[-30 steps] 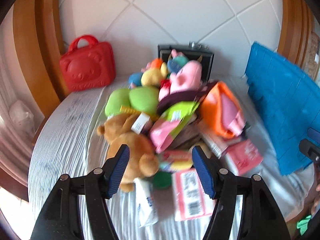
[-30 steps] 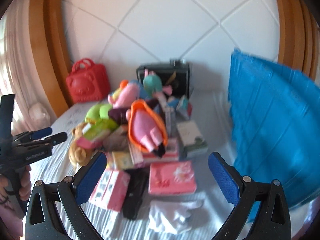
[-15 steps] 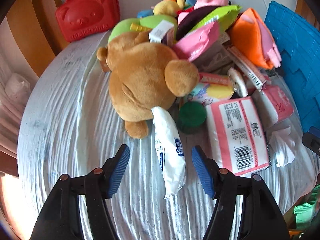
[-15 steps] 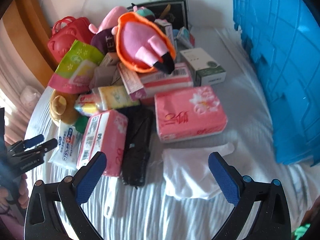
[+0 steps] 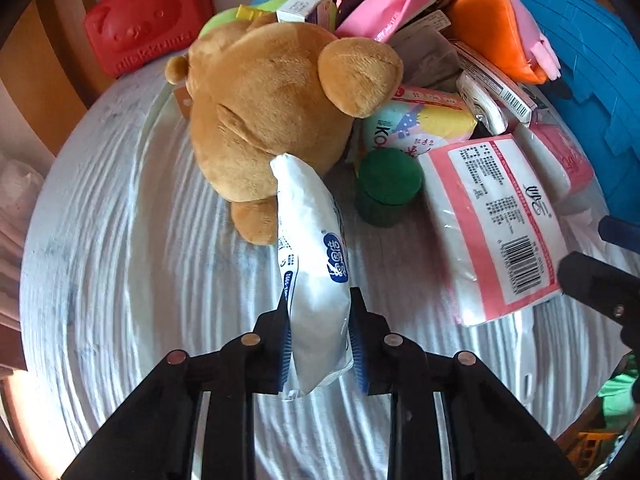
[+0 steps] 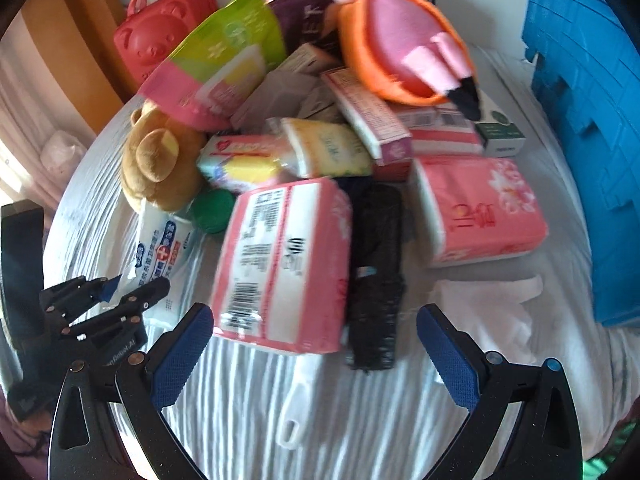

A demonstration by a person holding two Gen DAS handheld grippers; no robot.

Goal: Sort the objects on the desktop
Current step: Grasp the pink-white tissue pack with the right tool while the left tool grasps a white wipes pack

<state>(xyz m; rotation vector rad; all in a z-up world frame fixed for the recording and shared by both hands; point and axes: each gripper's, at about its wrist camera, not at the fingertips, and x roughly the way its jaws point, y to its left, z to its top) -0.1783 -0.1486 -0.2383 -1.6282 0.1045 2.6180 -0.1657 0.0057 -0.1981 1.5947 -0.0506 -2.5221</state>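
Observation:
My left gripper (image 5: 318,340) is shut on a white wet-wipes pack (image 5: 312,264) with blue print, at its near end. The pack lies against a brown teddy bear (image 5: 272,100); it also shows in the right wrist view (image 6: 160,252), with the left gripper (image 6: 116,288) on it. My right gripper (image 6: 314,356) is open and empty, just in front of a pink tissue pack (image 6: 280,260) and a black bundle (image 6: 376,276). A heap of toys, boxes and packets sits behind.
A green round lid (image 5: 388,184) sits beside the bear. A red bear case (image 5: 148,24) stands at the back left, a blue crate (image 6: 588,128) on the right. A second pink tissue pack (image 6: 480,208) and a white cloth (image 6: 488,320) lie near the crate.
My left gripper moved forward and down and shut on the wet-wipes pack. My right gripper came lower and closer to the pink tissue pack, still open.

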